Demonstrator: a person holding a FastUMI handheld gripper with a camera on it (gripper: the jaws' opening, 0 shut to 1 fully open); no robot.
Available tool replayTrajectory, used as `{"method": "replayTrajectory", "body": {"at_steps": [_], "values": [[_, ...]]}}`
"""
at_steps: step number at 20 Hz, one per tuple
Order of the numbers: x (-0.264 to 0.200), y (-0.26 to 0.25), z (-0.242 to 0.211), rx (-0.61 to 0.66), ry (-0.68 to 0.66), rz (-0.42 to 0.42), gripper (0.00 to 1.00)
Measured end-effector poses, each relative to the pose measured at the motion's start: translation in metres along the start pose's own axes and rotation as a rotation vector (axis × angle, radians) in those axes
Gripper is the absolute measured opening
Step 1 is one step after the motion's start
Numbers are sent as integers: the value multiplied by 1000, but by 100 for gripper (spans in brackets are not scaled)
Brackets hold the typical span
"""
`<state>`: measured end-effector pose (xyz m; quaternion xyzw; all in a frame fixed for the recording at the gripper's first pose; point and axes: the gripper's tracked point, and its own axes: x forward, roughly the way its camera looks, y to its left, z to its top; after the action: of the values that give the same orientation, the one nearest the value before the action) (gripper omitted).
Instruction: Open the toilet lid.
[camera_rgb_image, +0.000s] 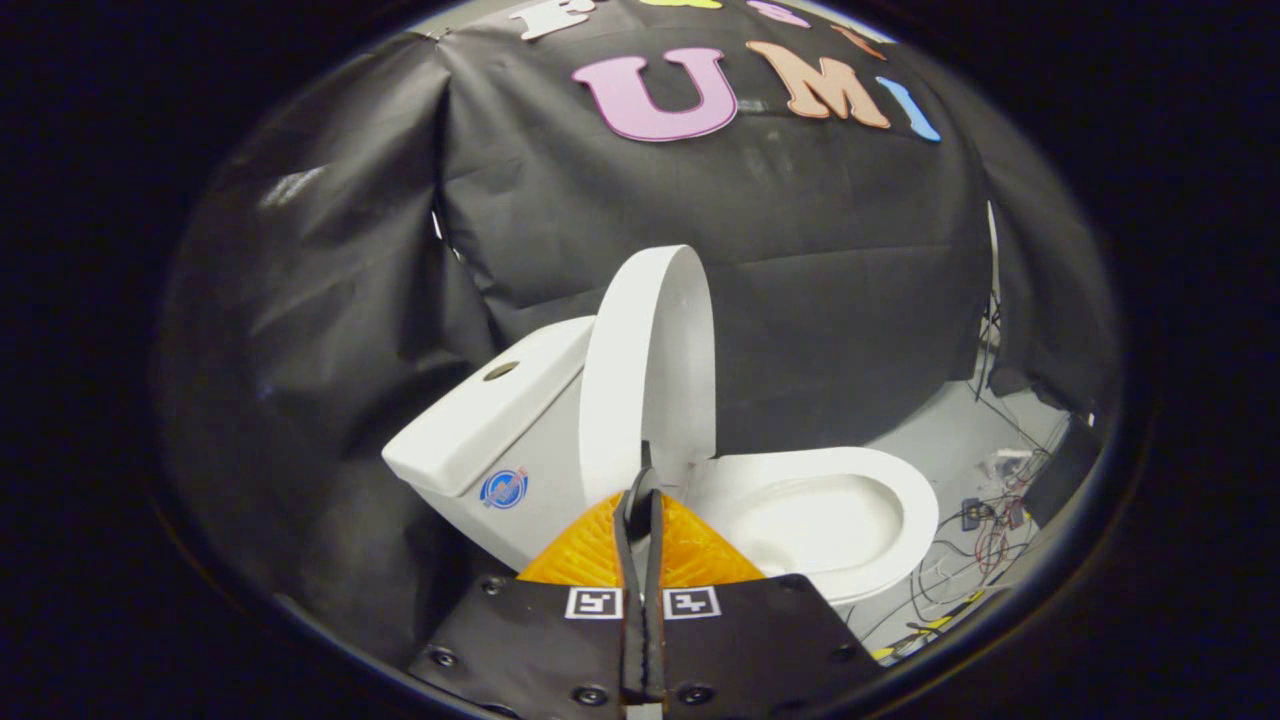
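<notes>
A white toilet stands against the black cloth wall, just ahead of my fingers. Its lid (650, 350) stands upright, close against the tank (470, 430). The seat (900, 480) lies flat around the uncovered bowl (820, 520), which reaches off to the right of the fingers. My gripper (643, 480) is shut, its fingers pressed together with nothing held between them. The tips show in front of the lid's lower edge near the hinge; I cannot tell whether they touch it.
The tank top carries a round flush button (500, 370), and a blue sticker (504, 488) is on the tank's side. Loose cables and small electronics (990, 530) lie on the grey floor to the right of the bowl. Black cloth closes the booth behind and to the left.
</notes>
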<state>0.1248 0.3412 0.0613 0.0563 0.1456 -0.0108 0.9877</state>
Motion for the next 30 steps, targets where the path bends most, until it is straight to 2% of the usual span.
{"method": "replayTrajectory", "body": {"at_steps": [7, 17, 25, 26, 28, 30], "values": [[7, 32, 1, -45, -11, -31, 1], [17, 68, 4, -139, -101, -97, 2], [23, 86, 4, -194, -120, -64, 4], [24, 86, 2, -199, -110, -61, 8], [21, 90, 1, -195, -108, -24, 12], [20, 98, 0, -170, -104, 47, 14]]}}
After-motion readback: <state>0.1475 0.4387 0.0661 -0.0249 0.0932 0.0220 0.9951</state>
